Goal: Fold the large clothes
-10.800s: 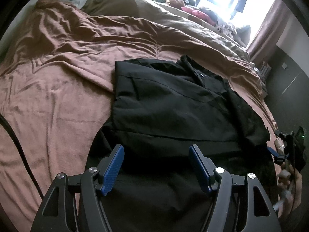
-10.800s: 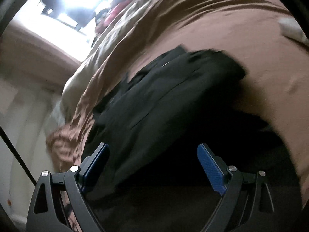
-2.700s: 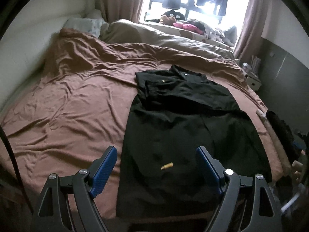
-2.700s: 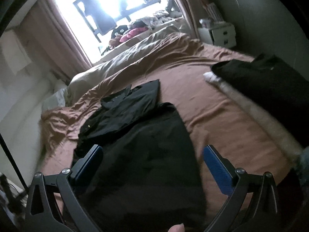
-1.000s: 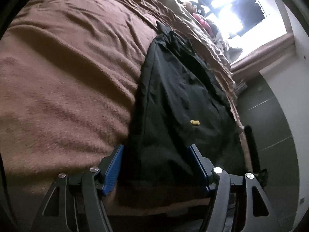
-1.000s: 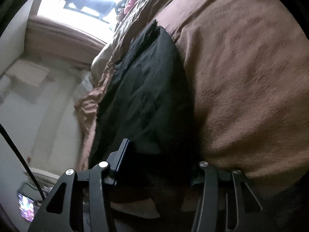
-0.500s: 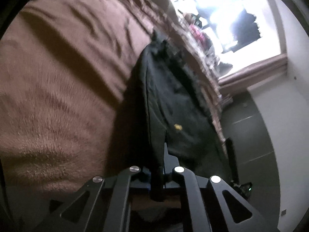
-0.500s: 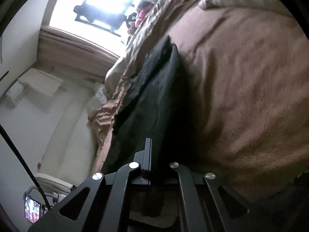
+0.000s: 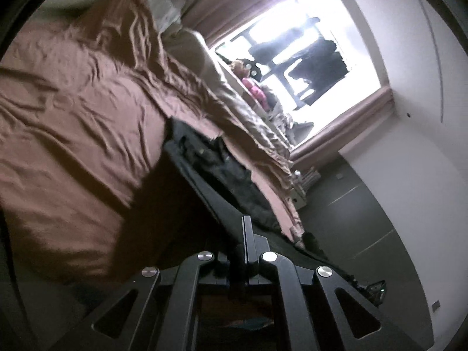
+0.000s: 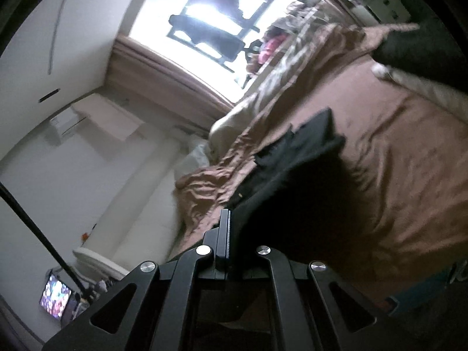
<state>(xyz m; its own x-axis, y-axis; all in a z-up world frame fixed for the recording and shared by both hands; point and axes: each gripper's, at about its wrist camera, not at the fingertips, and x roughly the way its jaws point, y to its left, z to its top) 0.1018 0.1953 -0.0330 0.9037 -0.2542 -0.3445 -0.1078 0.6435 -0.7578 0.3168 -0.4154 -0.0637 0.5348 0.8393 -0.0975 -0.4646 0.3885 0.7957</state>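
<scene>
Television glow [image 10: 55, 295] appears only in the right wrist view; the left one alone shows grey wall panels [image 9: 359, 219]. Both grippers, left [image 9: 245, 234] and right [image 10: 226, 231], have jaws clamped on the black garment's [image 9: 216, 169] near hem, lifted and tilted above the brown bed [image 9: 73, 122].

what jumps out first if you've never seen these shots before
The black garment stands out most, stretched dark across the brown bedspread and running straight into the closed left tool. In the right wrist view the right tool is also shut on an edge of the same cloth, lifting it off the bed. Behind it all, the blown-out bright window glares at the far end of the room.
</scene>
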